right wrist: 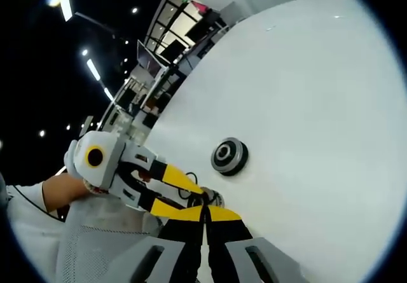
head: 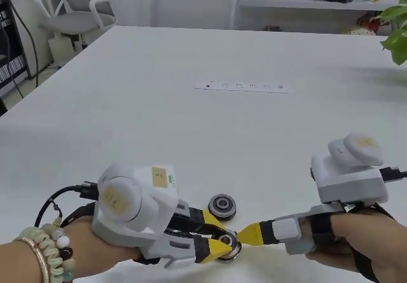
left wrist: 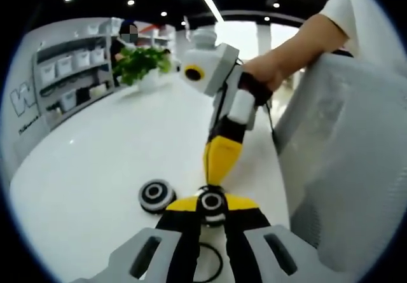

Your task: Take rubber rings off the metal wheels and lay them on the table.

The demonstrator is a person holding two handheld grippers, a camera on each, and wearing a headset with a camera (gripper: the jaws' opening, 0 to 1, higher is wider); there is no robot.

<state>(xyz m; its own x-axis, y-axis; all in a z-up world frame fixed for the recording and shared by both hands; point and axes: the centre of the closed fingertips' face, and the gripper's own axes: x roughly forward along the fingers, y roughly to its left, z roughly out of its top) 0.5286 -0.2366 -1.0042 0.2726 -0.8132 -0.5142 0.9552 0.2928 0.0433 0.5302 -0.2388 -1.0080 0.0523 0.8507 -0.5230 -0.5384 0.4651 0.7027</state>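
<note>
White tabletop (head: 191, 137), power strip (head: 245, 86) far off. Clamped in the left gripper (left wrist: 212, 208): a small metal wheel (head: 230, 243), low over the near edge. Right gripper (right wrist: 205, 208) pressed together, tip touching that wheel's rim; rubber between its jaws not discernible. Just beside, second wheel (head: 222, 205) lying flat; loose rubber ring (left wrist: 206, 264) beneath the left gripper. Likely stretchy, grippy band on hard steel: best nipped at the outer edge, peeled sideways.

The left hand (head: 95, 250) holds the white left tongs (head: 225, 245), their yellow-and-black jaws closed on a small metal wheel (left wrist: 212, 203), while the right hand (head: 362, 240) holds the matching right tongs (head: 245, 235), jaws pressed together, tip touching this wheel.
</note>
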